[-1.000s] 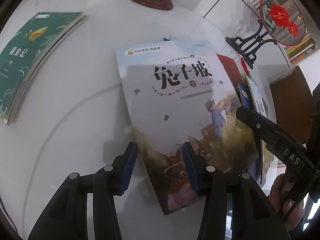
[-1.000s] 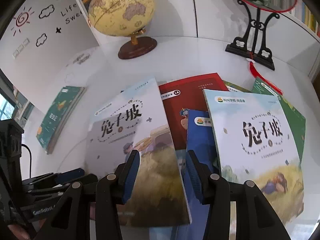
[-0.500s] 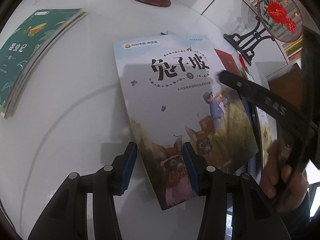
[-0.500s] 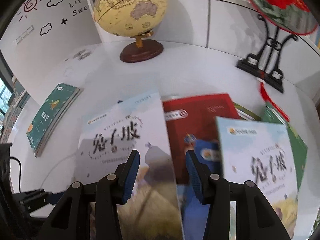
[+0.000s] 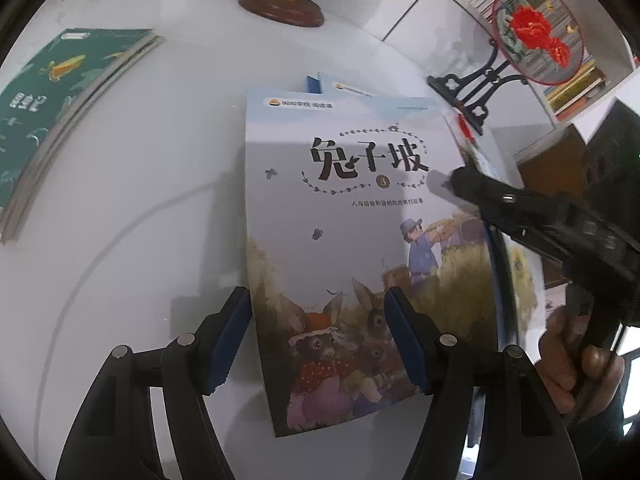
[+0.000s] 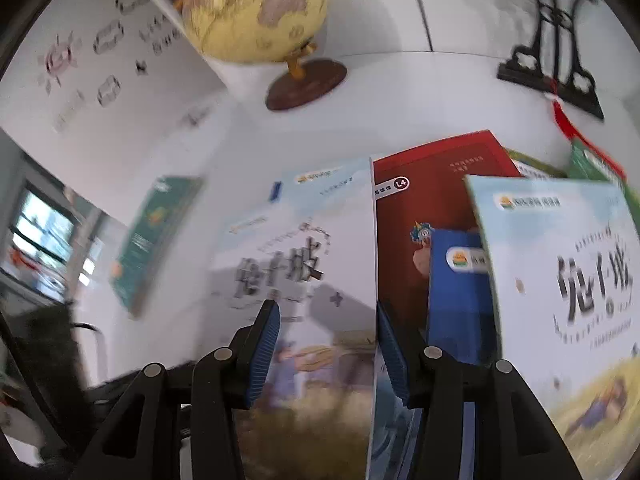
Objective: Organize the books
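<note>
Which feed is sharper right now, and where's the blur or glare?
Left wrist: mostly sharp, the rabbit book title readable; soft glare on the table; only the right gripper is smeared. Right wrist: motion-blurred throughout, globe and book titles streaked, its own fingers crisp.

Left claw (image 5: 316, 336) just widened, pads apart, right claw (image 6: 326, 354) half-open, angled down
</note>
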Available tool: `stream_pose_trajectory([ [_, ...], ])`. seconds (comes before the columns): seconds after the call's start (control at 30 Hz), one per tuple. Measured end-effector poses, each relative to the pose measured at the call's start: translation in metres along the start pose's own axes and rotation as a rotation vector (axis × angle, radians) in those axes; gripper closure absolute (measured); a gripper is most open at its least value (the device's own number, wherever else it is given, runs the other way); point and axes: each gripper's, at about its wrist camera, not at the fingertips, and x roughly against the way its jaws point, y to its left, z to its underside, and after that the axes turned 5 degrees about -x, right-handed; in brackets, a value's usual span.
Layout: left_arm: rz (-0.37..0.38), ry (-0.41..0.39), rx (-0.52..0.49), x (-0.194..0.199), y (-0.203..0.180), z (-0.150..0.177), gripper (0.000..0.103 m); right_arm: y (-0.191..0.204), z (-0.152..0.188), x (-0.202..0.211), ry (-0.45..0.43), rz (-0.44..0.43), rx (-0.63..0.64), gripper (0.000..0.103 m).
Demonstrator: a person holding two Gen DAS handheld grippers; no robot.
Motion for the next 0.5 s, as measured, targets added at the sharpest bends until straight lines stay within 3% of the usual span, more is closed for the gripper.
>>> stream_pose_trajectory([
  [0.07,0.020,-0.007,-0.001,0.002,-0.003,0.000,0.038,-0.005,0.005,0.015,-0.017,-0.059,-0.041,0.054],
  [0.3,0.096,-0.033,-0.062,0.005,-0.031,-0.008,0.038,-0.015,0.025,0.047,-0.014,-0.132,-0.129,0.054],
  [0.5,0.121,0.003,-0.064,-0.011,-0.033,-0.008,0.040,-0.015,0.039,0.063,-0.051,-0.016,-0.096,0.054],
])
